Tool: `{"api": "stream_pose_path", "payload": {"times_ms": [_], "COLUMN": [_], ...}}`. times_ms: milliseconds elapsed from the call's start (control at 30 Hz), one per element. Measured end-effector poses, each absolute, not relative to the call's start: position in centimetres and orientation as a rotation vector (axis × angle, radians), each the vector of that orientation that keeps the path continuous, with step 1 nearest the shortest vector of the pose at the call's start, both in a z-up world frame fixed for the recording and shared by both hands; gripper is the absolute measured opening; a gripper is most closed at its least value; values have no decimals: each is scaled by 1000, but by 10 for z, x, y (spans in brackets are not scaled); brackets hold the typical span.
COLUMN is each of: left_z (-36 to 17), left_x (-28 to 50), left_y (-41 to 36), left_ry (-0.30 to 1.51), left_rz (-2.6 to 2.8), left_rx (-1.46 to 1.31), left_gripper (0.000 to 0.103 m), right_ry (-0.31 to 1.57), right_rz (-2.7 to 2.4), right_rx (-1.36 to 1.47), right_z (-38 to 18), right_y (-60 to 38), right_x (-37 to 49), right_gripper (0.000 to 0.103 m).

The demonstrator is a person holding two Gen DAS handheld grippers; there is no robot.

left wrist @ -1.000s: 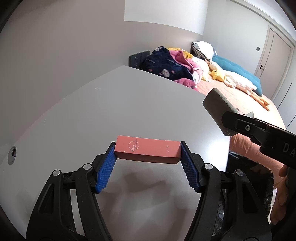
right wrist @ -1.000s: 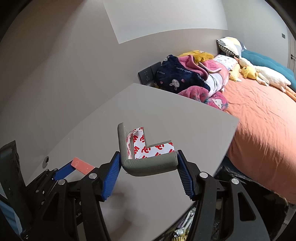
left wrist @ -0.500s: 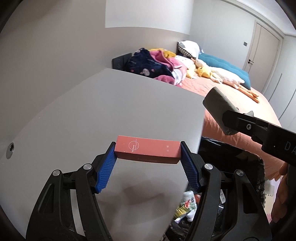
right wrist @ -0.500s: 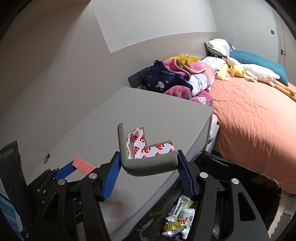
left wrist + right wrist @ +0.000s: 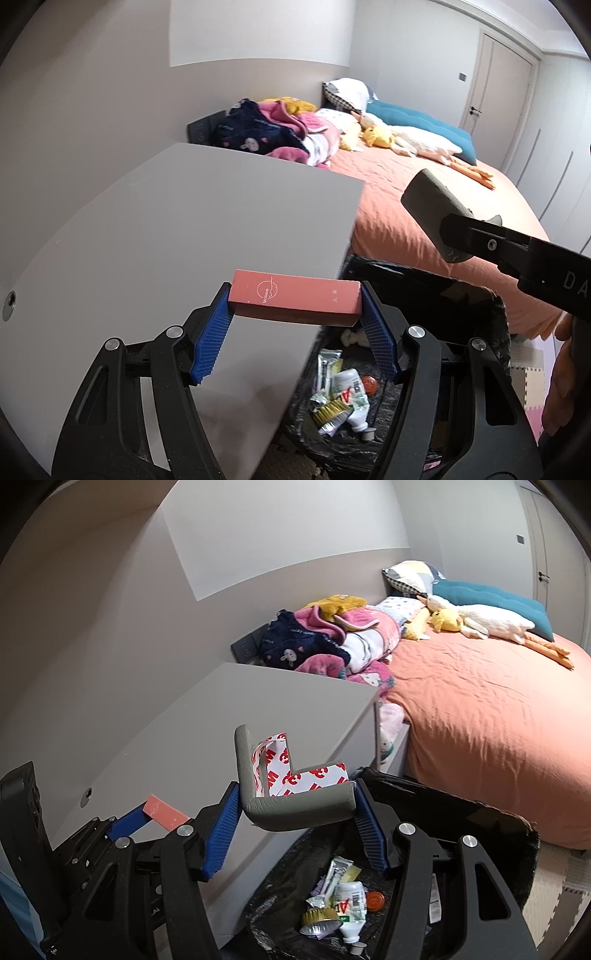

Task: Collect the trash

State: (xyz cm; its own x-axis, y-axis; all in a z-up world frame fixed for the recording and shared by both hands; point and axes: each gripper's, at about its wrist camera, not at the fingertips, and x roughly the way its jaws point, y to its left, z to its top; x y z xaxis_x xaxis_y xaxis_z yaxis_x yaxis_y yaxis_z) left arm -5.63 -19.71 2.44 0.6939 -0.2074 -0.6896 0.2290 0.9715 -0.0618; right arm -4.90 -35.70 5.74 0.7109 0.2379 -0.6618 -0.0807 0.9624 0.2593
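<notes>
Since the pink box (image 5: pixel 294 302), clamped end to end in my left hand-held gripper (image 5: pixel 295 325), seems light and stiff, and the foam guard (image 5: pixel 295 801), pinched in my right hand-held gripper (image 5: pixel 295 823), soft, both should drop cleanly into the bin (image 5: pixel 461 812) below.

Right hand-held gripper (image 5: pixel 295 812) clamping grey corner guard (image 5: pixel 295 805), above trash bin (image 5: pixel 491 816)
</notes>
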Motion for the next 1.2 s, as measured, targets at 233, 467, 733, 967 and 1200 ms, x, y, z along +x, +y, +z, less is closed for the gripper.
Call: {"api": "stream_pose_path", "payload": {"times_ms": [233,467,733,967,1200], "left_z": [22,21,15,9,13], "left_x": [-64,-70,-78,-73,-71], "left_y": [-224,-249,-283,-295,-282], "left_ry": [767,769,785,846,824], "left_rz": [-307,-361,-443,-465,-430], "left_rx": [58,80,129,141,86], "left_gripper": [65,65,66,97,97], "right_ry": [756,747,735,712,712], "right_rz": [130,84,16,-32,-31], "right_rx": [242,263,296,336,329], "right_z": [54,53,58,62,61], "right_y": [-386,-413,-452,-474,-475], "right_x": [-64,-77,-93,-103,-105], "right_gripper": [61,61,62,86,86]}}
